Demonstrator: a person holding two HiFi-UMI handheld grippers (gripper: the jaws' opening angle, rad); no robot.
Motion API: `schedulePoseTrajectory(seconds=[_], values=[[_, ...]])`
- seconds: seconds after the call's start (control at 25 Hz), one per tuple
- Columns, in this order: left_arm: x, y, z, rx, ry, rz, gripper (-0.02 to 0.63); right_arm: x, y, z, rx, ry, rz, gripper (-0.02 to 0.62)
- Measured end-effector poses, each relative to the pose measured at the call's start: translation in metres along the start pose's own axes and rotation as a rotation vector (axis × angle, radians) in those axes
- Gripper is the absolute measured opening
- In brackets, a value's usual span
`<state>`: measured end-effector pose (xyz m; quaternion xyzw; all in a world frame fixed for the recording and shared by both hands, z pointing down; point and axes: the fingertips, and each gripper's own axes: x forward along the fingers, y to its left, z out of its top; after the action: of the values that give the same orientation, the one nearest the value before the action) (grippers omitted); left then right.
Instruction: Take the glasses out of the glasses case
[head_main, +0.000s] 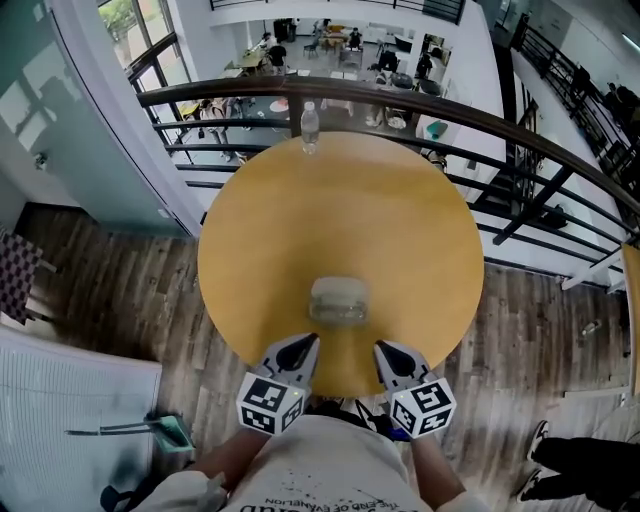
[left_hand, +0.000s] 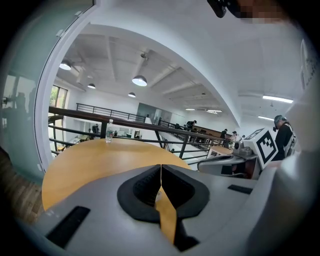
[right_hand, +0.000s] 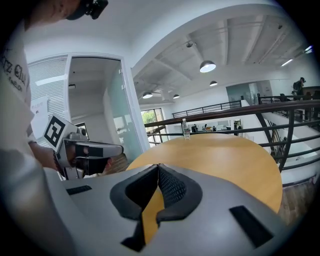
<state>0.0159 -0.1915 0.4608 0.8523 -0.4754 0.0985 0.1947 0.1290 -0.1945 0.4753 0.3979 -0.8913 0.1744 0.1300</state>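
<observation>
Head view: water bottle (head_main: 310, 127) stands beyond glasses case (head_main: 338, 300).

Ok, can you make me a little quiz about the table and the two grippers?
1. True or false: the left gripper is holding the glasses case.
2. What stands at the far edge of the round table? A: a water bottle. B: a lamp. C: a teapot.
3. Fill in the blank: the jaws of the right gripper are ____ (open or shut).

Key: 1 false, both grippers are empty and sit just in front of the case. 2 A. 3 shut.
</observation>
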Motion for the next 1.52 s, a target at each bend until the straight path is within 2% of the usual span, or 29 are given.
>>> schedulePoseTrajectory(seconds=[0.32,0.6,0.92,1.52], values=[[0.01,0.02,0.009,0.016,0.015,-0.06,0.025,0.009,-0.005,0.01,0.02,-0.043,-0.074,0.025],[0.008,0.033,0.011,0.016,0.01,-0.083,0.025,0.021,-0.002,0.009,0.037,-0.023,-0.047,0.025],[0.023,0.044,0.005,0.017,0.034,-0.098,0.025,0.038,-0.009,0.007,-0.037,0.027,-0.056,0.025],[0.058,0.071,-0.008,-0.001,0.079,-0.092,0.025,0.077,-0.025,-0.002,-0.11,0.097,-0.002,0.025]])
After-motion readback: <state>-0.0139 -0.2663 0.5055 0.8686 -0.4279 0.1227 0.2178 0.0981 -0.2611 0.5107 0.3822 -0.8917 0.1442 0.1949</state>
